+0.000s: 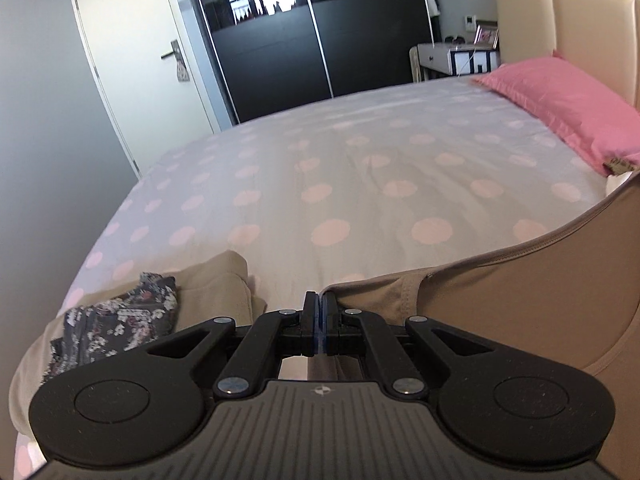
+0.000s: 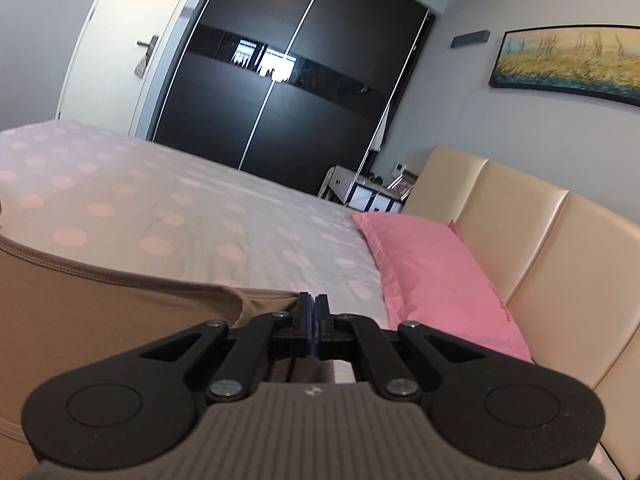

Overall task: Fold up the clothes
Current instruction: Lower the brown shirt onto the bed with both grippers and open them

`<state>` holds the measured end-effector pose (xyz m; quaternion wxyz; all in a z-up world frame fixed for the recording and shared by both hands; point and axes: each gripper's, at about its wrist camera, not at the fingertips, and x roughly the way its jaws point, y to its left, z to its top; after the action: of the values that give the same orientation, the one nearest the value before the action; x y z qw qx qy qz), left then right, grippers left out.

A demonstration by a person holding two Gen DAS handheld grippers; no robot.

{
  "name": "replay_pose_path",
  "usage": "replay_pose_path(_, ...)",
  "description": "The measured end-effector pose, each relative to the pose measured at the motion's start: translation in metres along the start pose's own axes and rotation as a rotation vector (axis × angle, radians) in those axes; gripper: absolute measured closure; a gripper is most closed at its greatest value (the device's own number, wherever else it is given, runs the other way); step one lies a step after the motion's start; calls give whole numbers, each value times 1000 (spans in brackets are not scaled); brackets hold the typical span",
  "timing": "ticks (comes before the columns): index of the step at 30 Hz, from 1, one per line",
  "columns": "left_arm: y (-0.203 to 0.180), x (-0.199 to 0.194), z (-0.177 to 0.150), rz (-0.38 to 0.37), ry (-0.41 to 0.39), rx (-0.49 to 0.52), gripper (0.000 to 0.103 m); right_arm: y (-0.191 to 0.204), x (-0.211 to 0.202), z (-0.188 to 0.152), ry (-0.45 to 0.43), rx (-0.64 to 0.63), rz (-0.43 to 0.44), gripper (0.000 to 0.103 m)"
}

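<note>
Both tools are clamped tight on the top edge of a beige garment (image 1: 520, 300): the left tool (image 1: 321, 304) on one corner, the right tool (image 2: 311, 306) on the other. It hangs stretched between them, long axis running tool to tool, just above the near edge of the bed (image 1: 320, 168). To lay it flat looks to need open sheet straight ahead.

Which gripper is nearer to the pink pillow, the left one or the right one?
Right. The right gripper has the pink pillow close beside it. The left gripper sees the pillow far across the bed. Both are shut on the beige garment.
</note>
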<state>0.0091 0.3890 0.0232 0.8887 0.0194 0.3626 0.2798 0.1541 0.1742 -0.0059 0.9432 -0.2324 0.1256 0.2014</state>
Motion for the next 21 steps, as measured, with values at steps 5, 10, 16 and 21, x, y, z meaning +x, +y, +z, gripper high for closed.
replay_pose_path(5,4,52,-10,12,72,-28,103,28,49,-7,58,-52,5,102)
replay_pose_path(10,-1,99,-27,4,164,-25,103,59,94,-24,159,-103,29,102)
replay_pose_path(16,-6,134,-50,-31,240,-26,102,79,132,-52,273,-120,107,102)
replay_pose_path(21,-8,146,-59,-31,278,-26,96,77,154,-62,377,-65,219,100)
